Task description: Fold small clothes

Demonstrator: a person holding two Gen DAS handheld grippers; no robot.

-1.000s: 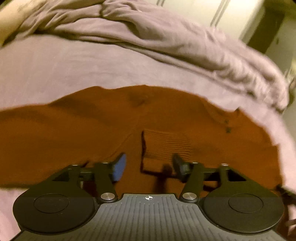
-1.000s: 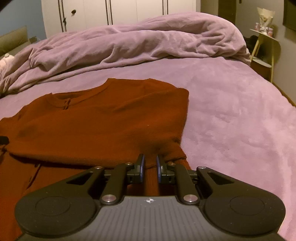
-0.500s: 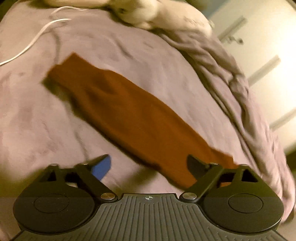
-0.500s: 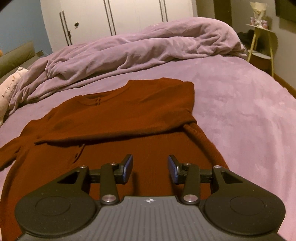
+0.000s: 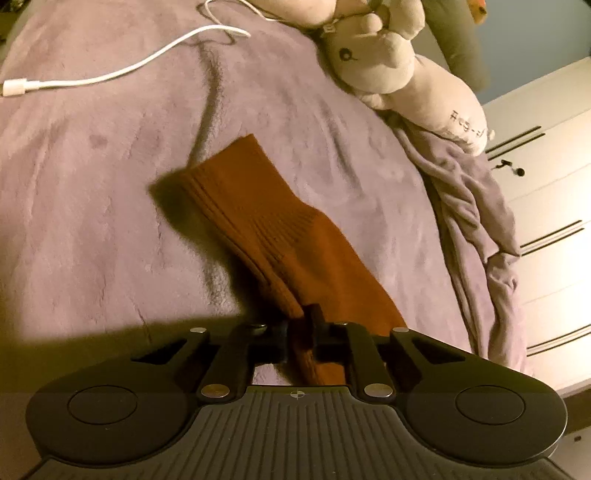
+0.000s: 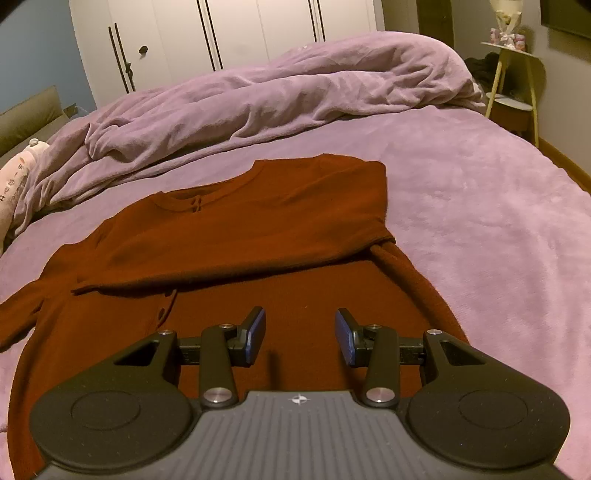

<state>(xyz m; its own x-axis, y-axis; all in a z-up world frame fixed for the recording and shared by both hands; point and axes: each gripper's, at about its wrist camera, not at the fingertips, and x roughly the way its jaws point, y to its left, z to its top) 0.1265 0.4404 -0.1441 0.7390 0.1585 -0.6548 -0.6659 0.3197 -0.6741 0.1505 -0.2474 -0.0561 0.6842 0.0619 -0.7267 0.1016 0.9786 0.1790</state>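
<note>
A rust-brown knit sweater (image 6: pixel 236 236) lies on the purple bed, its right sleeve folded across the chest. In the left wrist view its other sleeve (image 5: pixel 280 236) stretches away over the blanket, ribbed cuff at the far end. My left gripper (image 5: pixel 300 334) is shut on that sleeve near its nearer end. My right gripper (image 6: pixel 299 334) is open and empty just above the sweater's lower body.
A rumpled purple duvet (image 6: pixel 258 99) is heaped along the far side of the bed. A plush toy (image 5: pixel 399 62) and a white charging cable (image 5: pixel 110 74) lie near the sleeve's cuff. White wardrobes (image 6: pixel 221 33) and a small side table (image 6: pixel 513 74) stand beyond the bed.
My left gripper closed on the left sleeve after swinging over to it. My right gripper let go of the right sleeve, opened and drew back over the sweater.
</note>
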